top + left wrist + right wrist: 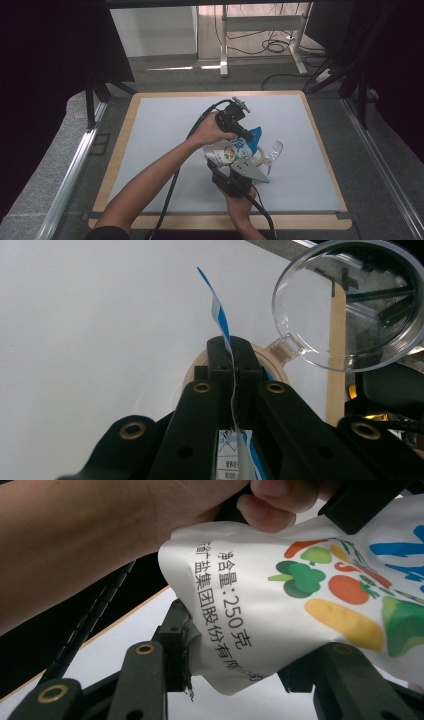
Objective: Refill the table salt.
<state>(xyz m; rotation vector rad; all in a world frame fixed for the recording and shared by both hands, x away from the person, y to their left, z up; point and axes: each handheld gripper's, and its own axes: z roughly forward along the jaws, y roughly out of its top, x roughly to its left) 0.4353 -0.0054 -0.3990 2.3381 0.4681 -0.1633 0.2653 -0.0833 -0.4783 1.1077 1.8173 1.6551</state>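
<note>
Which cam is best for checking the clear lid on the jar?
The left gripper view: the clear lid stands open, large and nearly whole, hinged to the jar's beige rim. In the high view it is a small transparent shape beside the bag. The right gripper view gives the bag's print.

The surface (165, 145) was pale grey-white with a light wooden rim. A clear-lidded container (269, 155) rested on it, right of centre, toward the near edge.
</note>
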